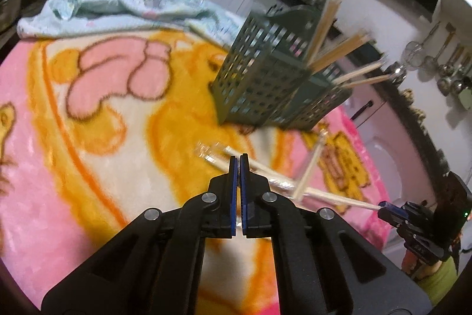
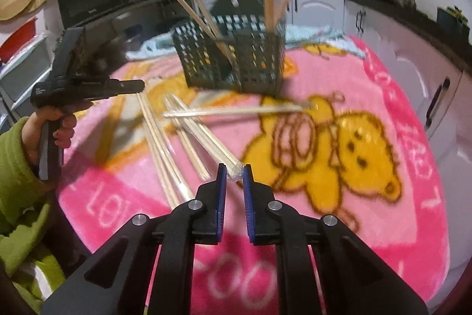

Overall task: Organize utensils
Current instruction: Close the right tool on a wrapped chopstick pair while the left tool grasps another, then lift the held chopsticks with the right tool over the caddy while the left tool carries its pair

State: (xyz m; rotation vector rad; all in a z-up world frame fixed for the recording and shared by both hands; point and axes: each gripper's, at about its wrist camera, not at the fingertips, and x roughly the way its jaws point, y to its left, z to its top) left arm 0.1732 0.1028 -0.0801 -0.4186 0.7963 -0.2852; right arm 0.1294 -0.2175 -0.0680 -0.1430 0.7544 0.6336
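Note:
A dark green slotted utensil caddy [image 1: 265, 78] stands on the pink bear blanket [image 1: 88, 114], with several wooden chopsticks [image 1: 339, 55] leaning in it. More chopsticks, some in clear wrappers, lie loose on the blanket [image 2: 183, 138]. My left gripper [image 1: 239, 160] is shut and empty, hovering over the loose chopsticks [image 1: 265, 167]. My right gripper [image 2: 234, 170] has its fingers around the near end of a wrapped chopstick pair [image 2: 218, 151]. The caddy [image 2: 233, 61] stands beyond them. The right gripper also shows at the right edge of the left wrist view [image 1: 386, 204], on a chopstick's end.
A crumpled light blue towel [image 1: 118, 5] lies at the blanket's far side. Kitchen counters with cabinets, a microwave [image 2: 91, 2], pots and hanging ladles surround the table. The left gripper and the hand holding it show in the right wrist view [image 2: 88, 87].

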